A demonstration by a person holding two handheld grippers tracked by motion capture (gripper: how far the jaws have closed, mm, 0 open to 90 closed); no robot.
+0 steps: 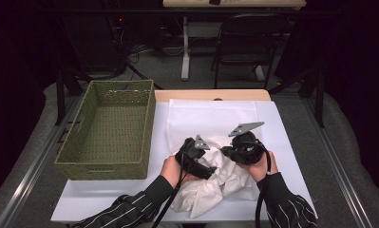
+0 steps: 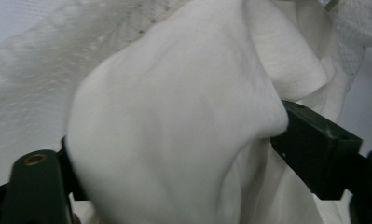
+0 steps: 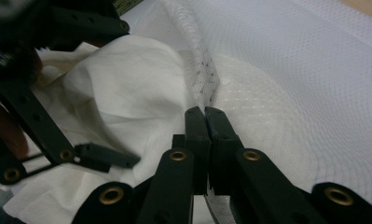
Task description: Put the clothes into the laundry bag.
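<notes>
- The table (image 1: 282, 156), covered in white, carries a green woven basket (image 1: 108, 130) on its left side and two pieces of white fabric on its right, in front of the person.
- The mesh bag (image 1: 211, 118) lies flat toward the far side of the table; its dotted weave shows in the right tool's view (image 3: 314, 79), with a puckered seam running up from that tool's tips.
- The white cloth (image 1: 215, 183) is bunched at the near edge, between the two hands and partly on the bag.
- The right tool (image 3: 206, 114) has its jaws pressed together on the bag's seam, pinning one layer. Judged from this, its job is to keep the opening lifted; it should hold steady and a little high so the mouth stays slack rather than stretched flat.
- The left tool (image 2: 174, 140) has its jaws set wide, with a thick fold of the cloth (image 2: 174, 116) bulging between them; the pads do not seem to press on it.
- The step in hand looks like feeding the cloth into the bag. The left tool would do best to take a smaller fold near the leading edge, close firmly, and push along the seam line toward the held opening.
- The risk is catching mesh together with cloth, so the bite should stay clear of the dotted fabric.
</notes>
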